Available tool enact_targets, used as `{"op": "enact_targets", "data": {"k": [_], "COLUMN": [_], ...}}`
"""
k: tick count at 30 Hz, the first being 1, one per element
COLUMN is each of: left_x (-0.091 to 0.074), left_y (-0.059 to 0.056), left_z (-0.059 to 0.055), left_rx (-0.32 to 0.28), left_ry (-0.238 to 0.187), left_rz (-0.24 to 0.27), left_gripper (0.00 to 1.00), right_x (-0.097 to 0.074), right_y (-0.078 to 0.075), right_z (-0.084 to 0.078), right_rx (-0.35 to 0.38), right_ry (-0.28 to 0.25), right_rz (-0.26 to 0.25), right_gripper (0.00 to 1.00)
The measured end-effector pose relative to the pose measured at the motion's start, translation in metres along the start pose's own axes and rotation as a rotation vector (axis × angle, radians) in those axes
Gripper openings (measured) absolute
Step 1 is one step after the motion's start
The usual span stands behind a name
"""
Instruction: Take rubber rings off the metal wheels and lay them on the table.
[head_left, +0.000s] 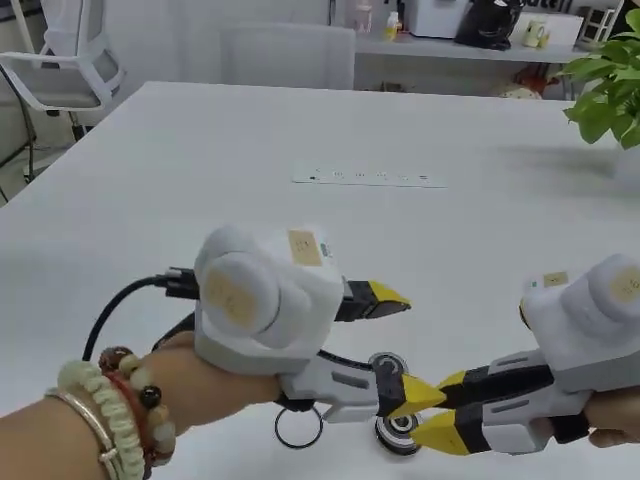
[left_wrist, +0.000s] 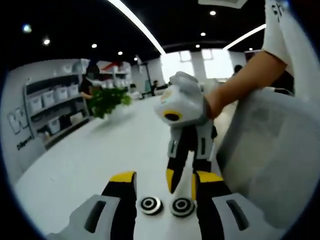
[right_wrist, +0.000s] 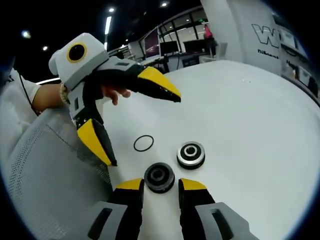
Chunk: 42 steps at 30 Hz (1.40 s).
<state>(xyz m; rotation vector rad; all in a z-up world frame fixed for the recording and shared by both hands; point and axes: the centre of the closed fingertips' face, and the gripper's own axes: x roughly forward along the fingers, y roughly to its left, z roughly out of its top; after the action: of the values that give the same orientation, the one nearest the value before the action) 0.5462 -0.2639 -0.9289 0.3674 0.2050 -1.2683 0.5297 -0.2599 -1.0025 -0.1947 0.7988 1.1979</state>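
While the left gripper (left_wrist: 165, 179) holds its yellow-tipped jaws wide apart, two metal wheels sit side by side on the white table (right_wrist: 250, 125) between those tips, as the left gripper view shows. From the opposite side the right gripper (right_wrist: 161, 185) reaches in with its jaws set only narrowly apart. In its own view the darker wheel (right_wrist: 159, 177) lies right at the gap between the two tips, and I cannot tell whether either tip touches it. Just beyond and beside it stands the second wheel (right_wrist: 190, 155), with a bright silver face inside a black outer band. One loose rubber ring (right_wrist: 143, 143) lies flat on the table near the wheels, apart from both, on the left gripper's side. In the head view the hand on the left gripper wears bead bracelets (head_left: 110, 410) at the wrist. A flat power strip (head_left: 368, 177) lies farther across the table, and a leafy plant (head_left: 605, 90) stands at the far right.
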Motion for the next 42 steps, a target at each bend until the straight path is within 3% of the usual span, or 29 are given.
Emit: {"op": "enact_targets", "data": {"k": [5,12,19,23,27,42], "left_x": [0.007,0.012,0.018,0.018,0.019,0.019], "left_y": [-0.006,-0.008,-0.021,-0.027,-0.027,-0.027], "left_z": [-0.020,-0.033,-0.062,-0.064,-0.069,-0.068], "left_rx": [-0.040,-0.071,-0.041,-0.063,-0.065,-0.147], "left_ry": [0.043,0.072,0.172,0.182,0.198,0.172], "left_rz": [-0.018,-0.017,-0.037,-0.062,-0.054,-0.053], "left_gripper": [0.43,0.36,0.30,0.27,0.25,0.21], "right_x": [0.002,0.007,0.010,0.013,0.013,0.011], "right_y": [0.001,0.002,0.003,0.003,0.003,0.001], "right_z": [-0.006,-0.014,-0.017,-0.018,-0.019,-0.020], "right_rx": [-0.007,-0.040,-0.090,-0.115,-0.136,-0.148], "right_ry": [0.021,0.058,0.077,0.092,0.095,0.097], "right_rz": [0.004,0.006,0.002,0.000,0.001,-0.005], "right_gripper": [0.26,0.26,0.25,0.23,0.20,0.16]}}
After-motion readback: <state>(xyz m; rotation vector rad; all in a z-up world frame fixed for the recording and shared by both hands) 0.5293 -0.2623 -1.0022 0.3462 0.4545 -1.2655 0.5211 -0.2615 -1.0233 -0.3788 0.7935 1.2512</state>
